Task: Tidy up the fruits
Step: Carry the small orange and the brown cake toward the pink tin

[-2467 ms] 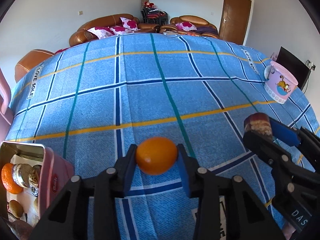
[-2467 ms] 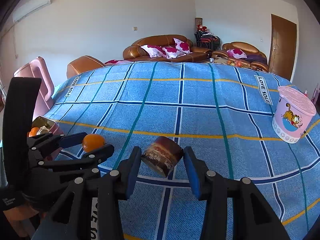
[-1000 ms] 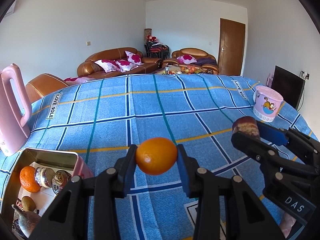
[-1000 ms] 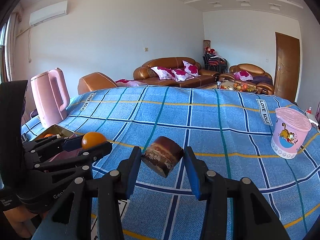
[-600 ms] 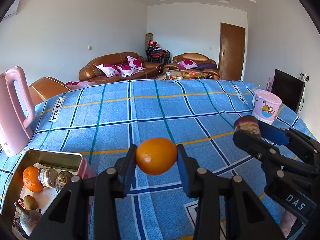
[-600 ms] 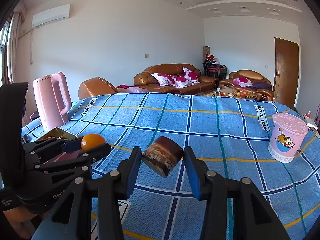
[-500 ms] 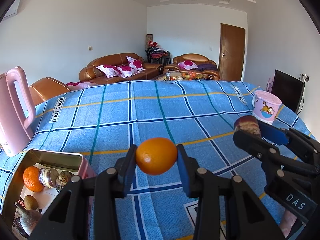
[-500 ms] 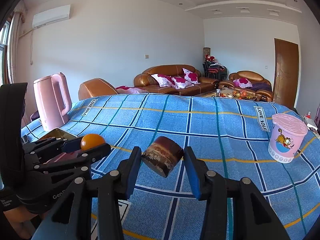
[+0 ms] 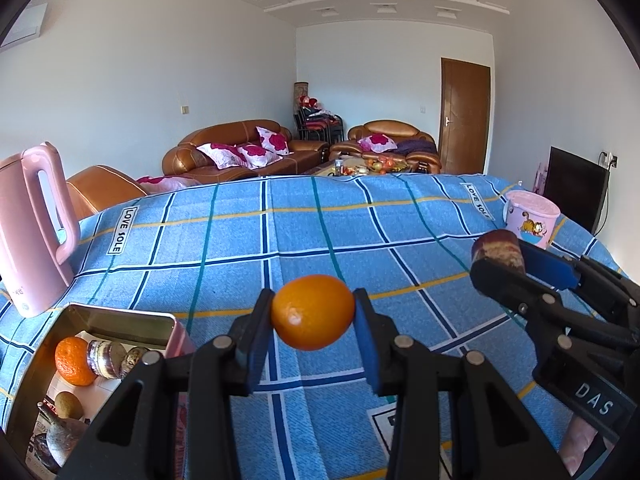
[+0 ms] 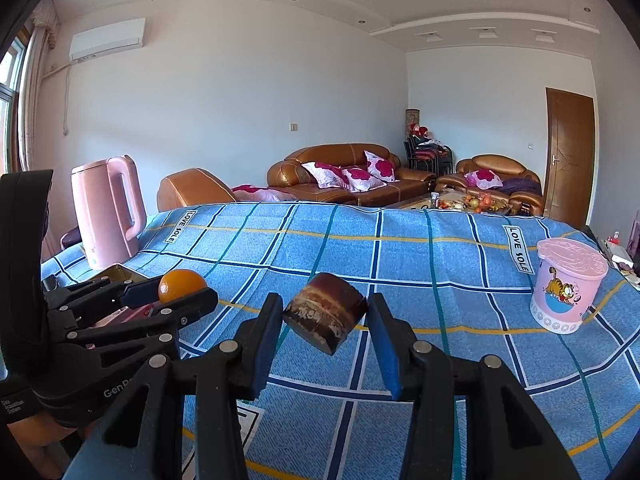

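Note:
My left gripper (image 9: 313,320) is shut on an orange (image 9: 313,312), held in the air above the blue checked tablecloth (image 9: 280,232). In the right wrist view that same orange (image 10: 182,285) shows at the left, in the left gripper (image 10: 176,294). My right gripper (image 10: 325,322) is shut on a small brown round tin (image 10: 326,312), tilted and clear of the cloth. The tin (image 9: 496,246) appears at the right of the left wrist view. An open metal box (image 9: 120,318) at lower left holds another orange (image 9: 72,360), a kiwi and small jars.
A pink kettle (image 10: 106,212) stands at the table's left edge, behind the box. A pink lidded cup (image 10: 566,290) with a cartoon cat stands at the right. Beyond the table's far edge are brown sofas (image 10: 348,176) and a door. A dark screen (image 9: 574,188) stands at far right.
Both cameras have tipped upward, so more wall and ceiling show and the table sits lower in view. Both grips are unchanged: orange in the left, tin in the right.

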Demonstrator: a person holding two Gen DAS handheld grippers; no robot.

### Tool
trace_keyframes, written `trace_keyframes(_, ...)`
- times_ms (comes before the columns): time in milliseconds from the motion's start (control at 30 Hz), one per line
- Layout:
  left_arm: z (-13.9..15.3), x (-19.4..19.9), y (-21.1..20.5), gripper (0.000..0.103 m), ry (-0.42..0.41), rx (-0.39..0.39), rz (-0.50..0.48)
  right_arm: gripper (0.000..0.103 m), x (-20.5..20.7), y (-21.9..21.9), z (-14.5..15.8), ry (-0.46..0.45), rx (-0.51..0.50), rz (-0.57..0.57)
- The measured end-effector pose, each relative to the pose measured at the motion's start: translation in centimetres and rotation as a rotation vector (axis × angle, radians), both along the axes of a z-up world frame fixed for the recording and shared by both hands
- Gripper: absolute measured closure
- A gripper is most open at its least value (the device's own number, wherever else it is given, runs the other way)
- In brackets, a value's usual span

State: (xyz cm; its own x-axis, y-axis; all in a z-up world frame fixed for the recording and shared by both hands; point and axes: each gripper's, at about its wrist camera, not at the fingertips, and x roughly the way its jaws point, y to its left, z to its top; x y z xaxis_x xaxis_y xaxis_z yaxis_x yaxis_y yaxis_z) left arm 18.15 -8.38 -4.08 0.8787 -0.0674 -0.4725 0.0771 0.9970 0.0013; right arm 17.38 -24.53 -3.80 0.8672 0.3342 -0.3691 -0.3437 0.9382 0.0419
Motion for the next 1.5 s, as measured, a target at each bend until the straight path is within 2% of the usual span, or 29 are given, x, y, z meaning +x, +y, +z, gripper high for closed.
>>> trace_keyframes(1067, 1.0, -2.9, 0.0, 0.062, -0.146, 0.026, 0.049, 0.057, -2.6, -0.1, 0.7, -0.117, 0.008, 0.0)
trace_keyframes(1500, 1.0, -4.2, 1.0, 0.062, -0.141, 0.005, 0.044, 0.057, -3.7, 0.4, 0.7, -0.12, 0.011, 0.024)
